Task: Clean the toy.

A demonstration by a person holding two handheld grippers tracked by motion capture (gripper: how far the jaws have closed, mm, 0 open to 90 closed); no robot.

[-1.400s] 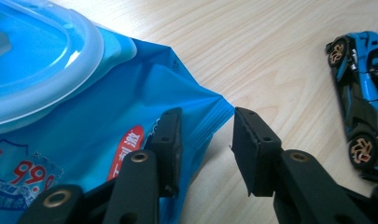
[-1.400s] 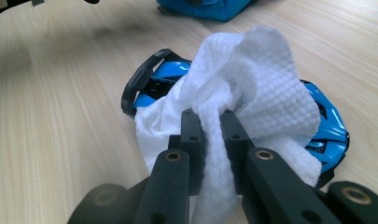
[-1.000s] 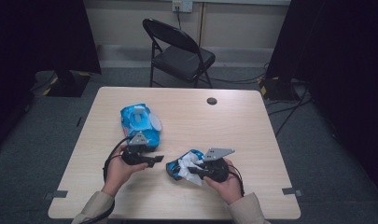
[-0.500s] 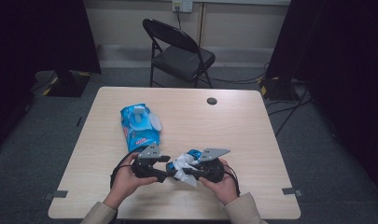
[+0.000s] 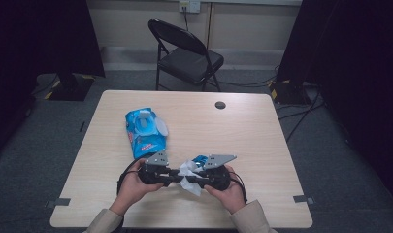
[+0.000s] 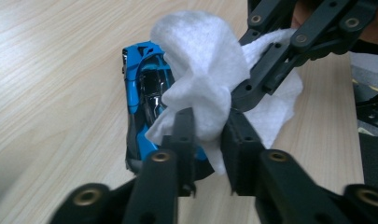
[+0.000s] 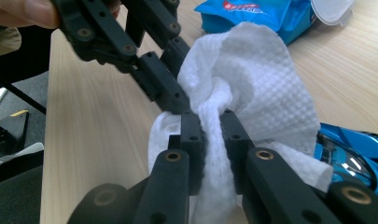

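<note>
A crumpled white wipe [image 5: 188,174] hangs between both grippers near the table's front edge. My left gripper [image 6: 207,125] has just been closing its jaws and now pinches one fold of the wipe [image 6: 200,79]. Facing it from the other side, my right gripper [image 7: 211,125] is shut on another bunch of the same wipe [image 7: 252,79]. A blue toy car [image 6: 142,95] lies on the table just beyond and under the wipe, partly covered by it. In the high view the left gripper [image 5: 179,175] and right gripper [image 5: 198,177] meet tip to tip.
An open blue pack of wipes [image 5: 145,130] lies behind the left hand on the wooden table [image 5: 262,141]. A black grommet [image 5: 220,105] sits near the far edge. A folding chair [image 5: 187,56] stands beyond the table; cables trail on the floor at right.
The left hand moved right, away from the blue pack to the wipe, and its jaws closed on the wipe. The right gripper kept still, holding the wipe over the car.
</note>
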